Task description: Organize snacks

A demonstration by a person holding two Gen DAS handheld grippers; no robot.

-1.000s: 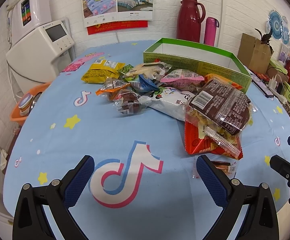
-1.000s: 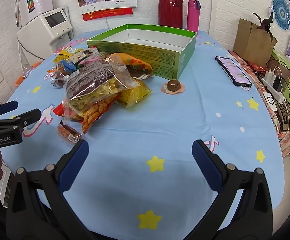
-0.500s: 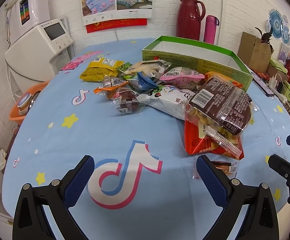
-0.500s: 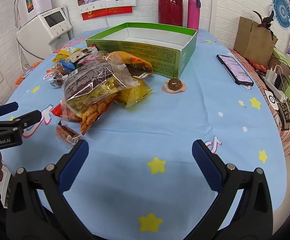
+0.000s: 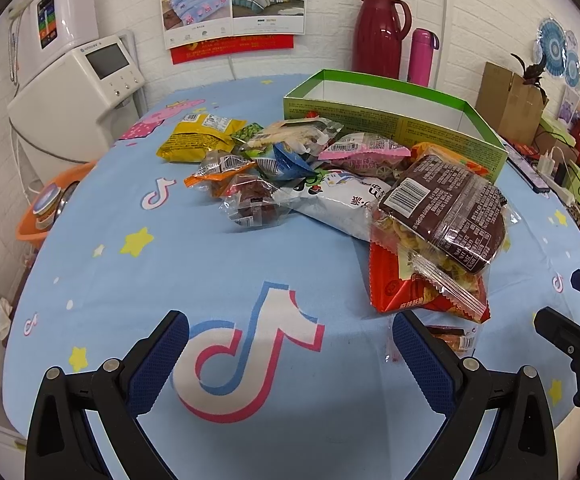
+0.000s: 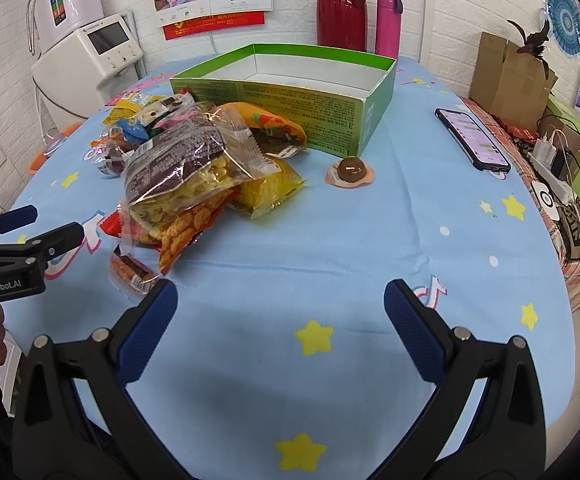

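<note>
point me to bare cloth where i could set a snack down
Bare: between the right claw, chocolate ball and phone; also around the left claw. Crowded: the snack pile before the green box.

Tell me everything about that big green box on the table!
The green box is a wide, shallow cardboard tray with no lid, open at the top. Its outside is green with small printed text along the long side; its inside is plain white and looks empty as far as can be seen. It stands flat on the blue tablecloth near the far edge, in front of a red jug and a pink bottle. The snack pile crowds against its long side, and a round chocolate sweet lies by its corner.
</note>
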